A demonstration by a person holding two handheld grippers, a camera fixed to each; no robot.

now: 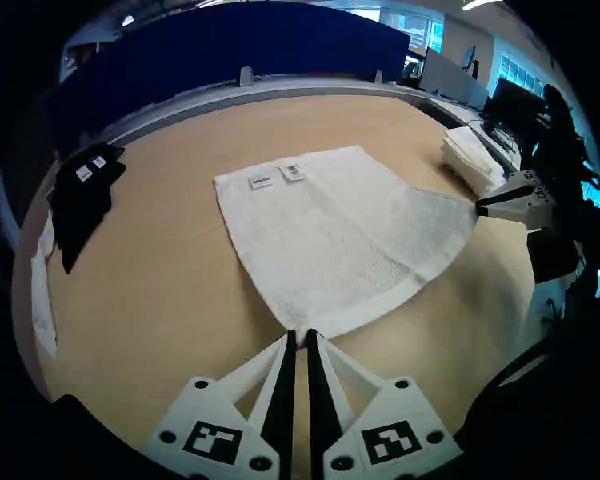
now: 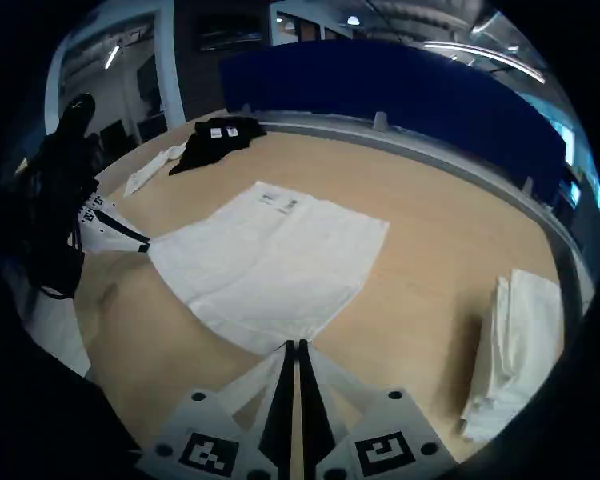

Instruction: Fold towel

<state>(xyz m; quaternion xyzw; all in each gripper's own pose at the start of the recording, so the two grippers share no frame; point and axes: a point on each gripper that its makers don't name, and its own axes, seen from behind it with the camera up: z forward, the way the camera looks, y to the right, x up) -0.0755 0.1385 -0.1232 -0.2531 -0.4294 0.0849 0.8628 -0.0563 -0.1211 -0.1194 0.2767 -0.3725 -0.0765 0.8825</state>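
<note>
Across the left gripper view, a white terry towel lies spread on the pale wooden table, with two small labels near its far edge. At the towel's near corner the left gripper has its jaws closed, pinching the hem between both fingers. At the towel's right-hand corner, drawn out to a point, the right gripper is closed on the fabric too. Just beyond that corner sits a stack of folded white cloths. Well to the towel's left lie a crumpled black cloth and a strip of white cloth. Behind the towel runs a dark blue partition.

Across the right gripper view, the right gripper clamps the towel's nearest corner. The left gripper holds the corner at the towel's left. The folded stack lies to the towel's right, and the black cloth lies beyond it.
</note>
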